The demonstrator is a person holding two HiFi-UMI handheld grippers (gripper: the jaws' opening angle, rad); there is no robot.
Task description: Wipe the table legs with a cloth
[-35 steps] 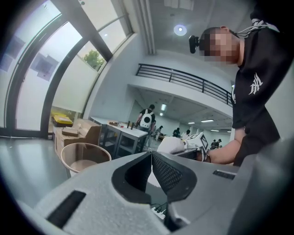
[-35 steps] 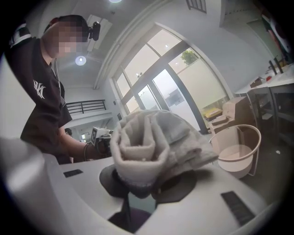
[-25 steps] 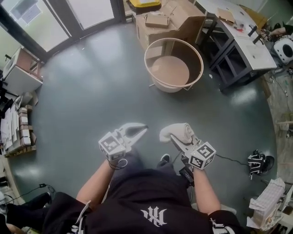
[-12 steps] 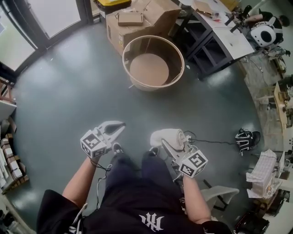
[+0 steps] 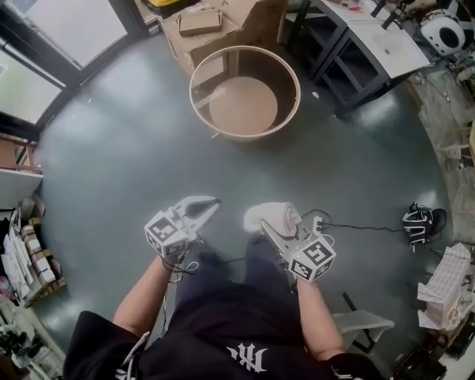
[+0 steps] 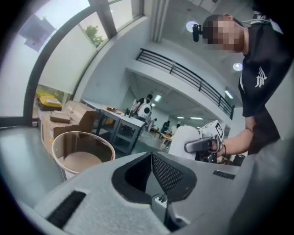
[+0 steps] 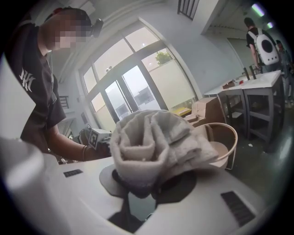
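Right tongs (image 5: pixel 269 227) are clamping the rolled white cloth (image 5: pixel 273 215) (the bundle is bulging past the jaw tips). Left tongs (image 5: pixel 212 200) are sitting closed, with nothing between the jaws. I'm holding both over the grey floor (image 5: pixel 111 163), left tongs at 9 o'clock of the right, close but apart. The round wooden tub (image 5: pixel 241 104) is standing at 12 o'clock, well apart from the cloth. The white worktop (image 5: pixel 386 44) on dark legs is sitting at 1 o'clock, cardboard boxes (image 5: pixel 223 22) behind the tub.
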